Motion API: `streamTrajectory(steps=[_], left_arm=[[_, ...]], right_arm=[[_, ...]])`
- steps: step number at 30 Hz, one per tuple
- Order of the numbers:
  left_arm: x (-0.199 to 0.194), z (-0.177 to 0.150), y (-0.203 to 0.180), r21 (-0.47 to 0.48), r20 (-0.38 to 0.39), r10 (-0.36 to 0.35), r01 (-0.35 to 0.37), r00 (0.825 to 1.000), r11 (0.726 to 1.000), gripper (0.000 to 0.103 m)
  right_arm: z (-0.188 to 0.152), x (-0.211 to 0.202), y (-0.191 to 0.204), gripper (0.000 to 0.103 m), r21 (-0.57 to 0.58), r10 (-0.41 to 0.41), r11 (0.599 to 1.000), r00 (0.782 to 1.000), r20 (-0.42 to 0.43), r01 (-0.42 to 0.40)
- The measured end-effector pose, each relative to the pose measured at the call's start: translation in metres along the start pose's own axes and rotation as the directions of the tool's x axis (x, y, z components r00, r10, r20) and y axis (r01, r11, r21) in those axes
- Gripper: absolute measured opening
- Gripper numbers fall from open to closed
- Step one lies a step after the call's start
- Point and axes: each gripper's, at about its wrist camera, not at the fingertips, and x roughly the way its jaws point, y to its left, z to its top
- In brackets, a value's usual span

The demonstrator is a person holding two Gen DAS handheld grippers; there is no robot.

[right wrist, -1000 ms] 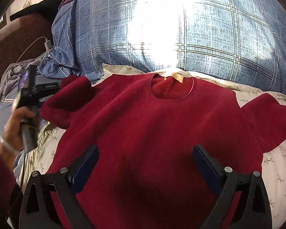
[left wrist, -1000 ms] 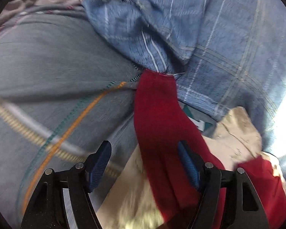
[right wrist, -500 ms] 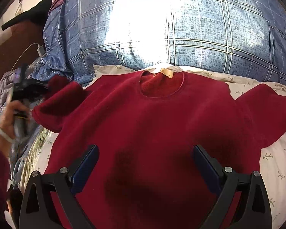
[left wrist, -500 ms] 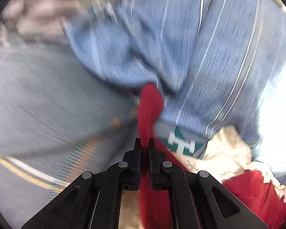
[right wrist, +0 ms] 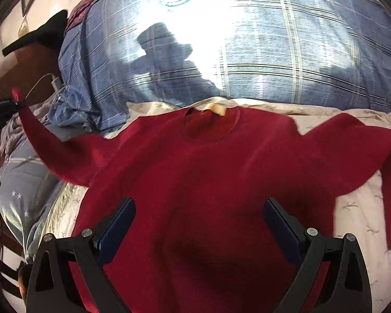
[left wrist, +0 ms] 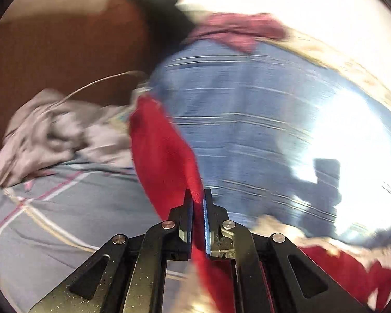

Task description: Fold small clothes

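- The red sweater [right wrist: 195,182] lies face-up on a cream floral sheet [right wrist: 357,208], collar toward a blue plaid pillow [right wrist: 273,52].
- The left gripper [left wrist: 197,200] is clamped on the sleeve [left wrist: 161,151], drawing it out sideways.
- The right gripper [right wrist: 199,211] hovers spread wide over the sweater's body.

This is a bedroom in a home. A bed fills both views, spread with a cream sheet [right wrist: 357,216] printed with small sprigs. At the far side lies a large blue plaid pillow [right wrist: 286,60] lit by bright sun. To the left, a grey checked quilt [left wrist: 65,208] and a crumpled grey cloth [left wrist: 52,135] are heaped against a brown wooden headboard [left wrist: 65,52]. A white charger plug [right wrist: 56,82] with its cable hangs beside that, and a dark garment [right wrist: 39,39] is draped over the wood.
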Motion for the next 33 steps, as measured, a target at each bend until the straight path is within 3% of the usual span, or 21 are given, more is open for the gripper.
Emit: streamTrajectory(steps=[4, 7, 8, 11, 13, 15, 16, 18, 19, 20, 22, 24, 26, 27, 29, 31, 32, 33], left_arm=[[-0.007, -0.033, -0.081, 0.094, -0.022, -0.173, 0.175, 0.985, 0.980, 0.004], [0.012, -0.084, -0.157, 0.168, -0.142, -0.297, 0.319, 0.944, 0.933, 0.005], [0.016, -0.096, -0.168, 0.177, -0.174, -0.311, 0.341, 0.934, 0.923, 0.005], [0.052, -0.162, -0.222, 0.185, -0.342, -0.348, 0.426, 0.873, 0.885, 0.007], [0.079, -0.187, -0.240, 0.195, -0.426, -0.333, 0.445, 0.841, 0.874, 0.012], [0.101, -0.205, -0.249, 0.231, -0.476, -0.278, 0.424, 0.834, 0.876, 0.021], [0.103, -0.204, -0.248, 0.232, -0.475, -0.286, 0.432, 0.832, 0.871, 0.026], [0.096, -0.191, -0.236, 0.216, -0.463, -0.322, 0.457, 0.826, 0.863, 0.046], [0.076, -0.182, -0.218, 0.205, -0.445, -0.334, 0.457, 0.831, 0.865, 0.060], [0.063, -0.172, -0.208, 0.193, -0.406, -0.350, 0.453, 0.844, 0.870, 0.067], [0.047, -0.150, -0.180, 0.200, -0.320, -0.333, 0.407, 0.887, 0.891, 0.072], [0.041, -0.142, -0.155, 0.233, -0.271, -0.248, 0.314, 0.930, 0.921, 0.072], [0.044, -0.139, -0.126, 0.256, -0.234, -0.146, 0.206, 0.961, 0.944, 0.072], [0.049, -0.139, -0.114, 0.256, -0.228, -0.099, 0.157, 0.969, 0.954, 0.072], [0.060, -0.141, -0.091, 0.229, -0.240, -0.003, 0.060, 0.971, 0.972, 0.070], [0.079, -0.145, -0.068, 0.159, -0.292, 0.010, 0.039, 0.956, 0.986, 0.070], [0.085, -0.147, -0.065, 0.147, -0.314, 0.015, 0.033, 0.949, 0.989, 0.070], [0.093, -0.152, -0.059, 0.135, -0.345, 0.021, 0.027, 0.938, 0.990, 0.070]], right_arm=[[0.004, -0.014, -0.023, 0.098, 0.036, -0.038, 0.999, 0.999, 0.022, 0.037], [0.006, -0.021, -0.042, 0.099, 0.065, -0.082, 0.995, 0.996, 0.025, 0.080], [0.006, -0.023, -0.050, 0.099, 0.079, -0.096, 0.992, 0.995, 0.025, 0.094], [0.005, -0.028, -0.068, 0.099, 0.115, -0.134, 0.985, 0.991, 0.021, 0.130], [0.004, -0.028, -0.078, 0.099, 0.130, -0.146, 0.981, 0.989, 0.020, 0.142], [0.005, -0.029, -0.083, 0.099, 0.137, -0.147, 0.980, 0.989, 0.012, 0.144], [0.006, -0.030, -0.085, 0.099, 0.133, -0.143, 0.981, 0.990, 0.016, 0.139], [0.012, -0.027, -0.083, 0.100, 0.108, -0.139, 0.985, 0.990, 0.028, 0.135], [0.016, -0.024, -0.081, 0.100, 0.094, -0.134, 0.987, 0.990, 0.032, 0.131], [0.018, -0.023, -0.078, 0.100, 0.086, -0.130, 0.988, 0.991, 0.032, 0.127], [0.028, -0.014, -0.070, 0.099, 0.071, -0.092, 0.993, 0.995, 0.040, 0.089], [0.038, 0.000, -0.061, 0.098, 0.043, -0.062, 0.997, 0.998, 0.031, 0.060], [0.047, 0.018, -0.050, 0.098, 0.018, -0.056, 0.998, 0.998, -0.006, 0.056], [0.052, 0.030, -0.044, 0.097, 0.000, -0.047, 0.999, 0.999, -0.027, 0.047], [0.055, 0.046, -0.033, 0.095, -0.042, -0.053, 0.998, 0.998, -0.046, 0.051], [0.056, 0.064, -0.024, 0.092, -0.113, -0.126, 0.986, 0.990, -0.055, 0.120], [0.056, 0.070, -0.023, 0.086, -0.127, -0.151, 0.982, 0.987, -0.059, 0.142], [0.056, 0.080, -0.024, 0.075, -0.134, -0.170, 0.978, 0.983, -0.076, 0.159]])
